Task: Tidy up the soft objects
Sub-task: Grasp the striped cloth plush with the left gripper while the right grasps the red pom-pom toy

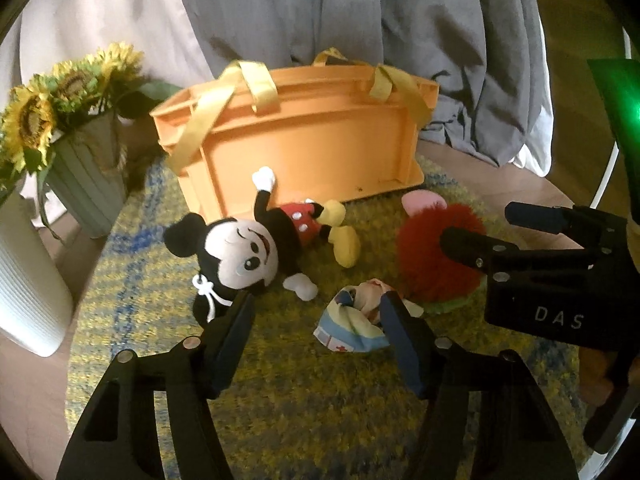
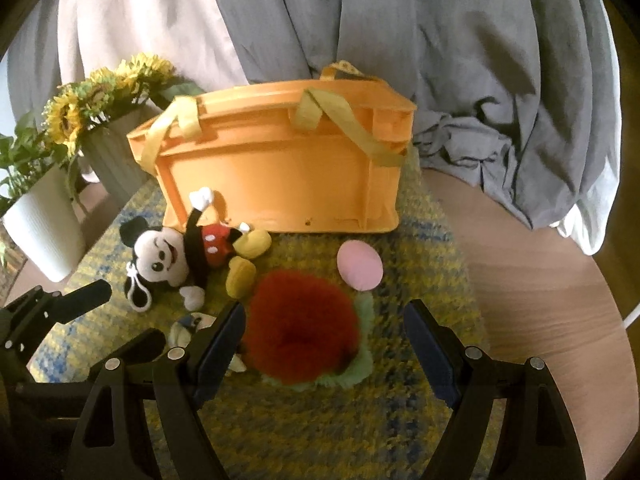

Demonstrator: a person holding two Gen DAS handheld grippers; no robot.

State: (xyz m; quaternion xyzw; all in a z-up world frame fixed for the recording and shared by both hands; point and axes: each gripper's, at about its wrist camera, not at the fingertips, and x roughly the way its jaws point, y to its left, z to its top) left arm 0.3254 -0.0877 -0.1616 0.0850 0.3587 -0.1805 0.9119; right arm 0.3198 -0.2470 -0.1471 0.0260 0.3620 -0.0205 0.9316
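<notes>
A Mickey Mouse plush (image 1: 256,248) (image 2: 180,256) lies on its back on the rug, in front of an orange bin (image 1: 304,140) (image 2: 280,168) with yellow straps. A red furry plush with a pink ear (image 1: 436,256) (image 2: 300,336) lies to its right. A small pale printed soft toy (image 1: 356,320) (image 2: 188,328) lies between them. My left gripper (image 1: 316,316) is open and empty, just short of Mickey and the small toy. My right gripper (image 2: 324,320) is open and empty, its fingers on either side of the red plush, above it.
A yellow-blue shaggy rug (image 1: 304,400) (image 2: 320,420) covers the wooden floor (image 2: 540,280). A green vase of sunflowers (image 1: 84,184) (image 2: 112,160) and a white ribbed pot (image 1: 24,280) (image 2: 48,220) stand at left. Grey and white curtains (image 1: 360,20) (image 2: 440,40) hang behind the bin.
</notes>
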